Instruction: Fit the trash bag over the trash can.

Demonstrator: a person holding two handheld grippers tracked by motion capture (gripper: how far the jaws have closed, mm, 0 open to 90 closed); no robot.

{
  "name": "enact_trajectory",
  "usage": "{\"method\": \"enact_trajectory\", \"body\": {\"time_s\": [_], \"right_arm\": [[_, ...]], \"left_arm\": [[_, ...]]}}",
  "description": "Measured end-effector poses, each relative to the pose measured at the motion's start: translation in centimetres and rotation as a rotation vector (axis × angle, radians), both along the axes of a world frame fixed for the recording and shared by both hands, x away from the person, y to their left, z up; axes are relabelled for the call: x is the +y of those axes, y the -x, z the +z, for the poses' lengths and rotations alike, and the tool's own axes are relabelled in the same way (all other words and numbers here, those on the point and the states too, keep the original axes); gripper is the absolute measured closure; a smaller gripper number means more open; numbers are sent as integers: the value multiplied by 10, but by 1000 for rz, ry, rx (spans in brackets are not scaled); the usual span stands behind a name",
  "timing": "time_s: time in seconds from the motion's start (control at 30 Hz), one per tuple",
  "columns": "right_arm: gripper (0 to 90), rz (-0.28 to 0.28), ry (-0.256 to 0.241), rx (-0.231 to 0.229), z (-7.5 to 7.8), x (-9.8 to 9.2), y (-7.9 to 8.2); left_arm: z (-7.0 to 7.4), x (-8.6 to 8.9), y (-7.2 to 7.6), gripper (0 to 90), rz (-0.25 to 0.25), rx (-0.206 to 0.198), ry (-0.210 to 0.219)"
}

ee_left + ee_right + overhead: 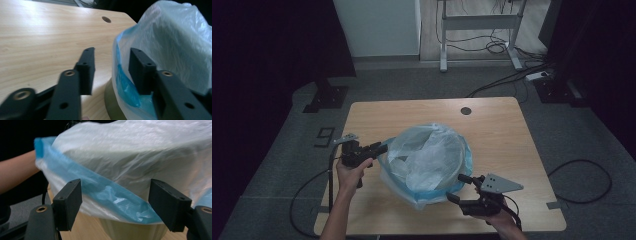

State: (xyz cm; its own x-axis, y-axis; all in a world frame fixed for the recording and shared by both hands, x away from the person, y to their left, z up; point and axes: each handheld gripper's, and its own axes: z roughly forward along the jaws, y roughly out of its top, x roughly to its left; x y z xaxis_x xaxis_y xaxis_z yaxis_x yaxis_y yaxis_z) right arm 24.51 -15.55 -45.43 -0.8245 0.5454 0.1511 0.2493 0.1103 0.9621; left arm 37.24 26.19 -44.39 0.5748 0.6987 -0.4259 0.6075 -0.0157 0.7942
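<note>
A small bin [424, 197] is seen near the middle of the wooden table [497, 130], toward the person's edge. It is lined with a translucent white plastic bag [427, 155] whose blue hem band [464, 165] is turned out around the rim. The bag is billowed up above the rim.

The left gripper [379, 148] is held at the left side of the bin, level with the rim. In the left gripper view its jaws are parted, with the bag's blue-edged fold [125, 87] lying between them; one jaw is positioned outside the bag over the tabletop [45, 37] and the other against the bag film [175, 40]. The fold is not pinched.

The right gripper [458, 187] is held at the near right side of the bin. In the right gripper view its jaws are spread wide and the blue band [105, 190] is seen between and beyond them, with the pale bin wall [130, 230] below; whether the jaws touch the film cannot be told. A forearm [17, 173] is visible at the far side of the bag.

A round cable hole [466, 110] is located near the table's far edge.
</note>
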Motion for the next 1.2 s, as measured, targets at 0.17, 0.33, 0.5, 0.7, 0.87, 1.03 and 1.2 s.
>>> {"method": "enact_trajectory", "body": {"time_s": [0.17, 0.33, 0.5, 0.7, 0.87, 1.03, 1.2], "right_arm": [[298, -2, 16, -32, -4, 3, 12], [633, 7, 67, -82, -9, 8, 17], [867, 6, 97, -82, -17, 6, 18], [885, 28, 125, -35, -32, 2, 11], [886, 28, 185, 27, -54, 3, 0], [886, 0, 214, 95, -71, -2, -15], [884, -28, 221, 131, -80, -7, -23]], "left_arm": [[-2, -2, 0, 728, -35, 13, 6], [-1, -6, 4, 845, -47, 3, -12], [-3, -5, 7, 891, -33, 1, -21], [-11, -7, 7, 892, -20, 33, -70], [-19, -13, 5, 891, -18, 65, -140], [-26, -19, 1, 890, -24, 100, -171], [-32, -26, -2, 887, -40, 115, -203]]}}
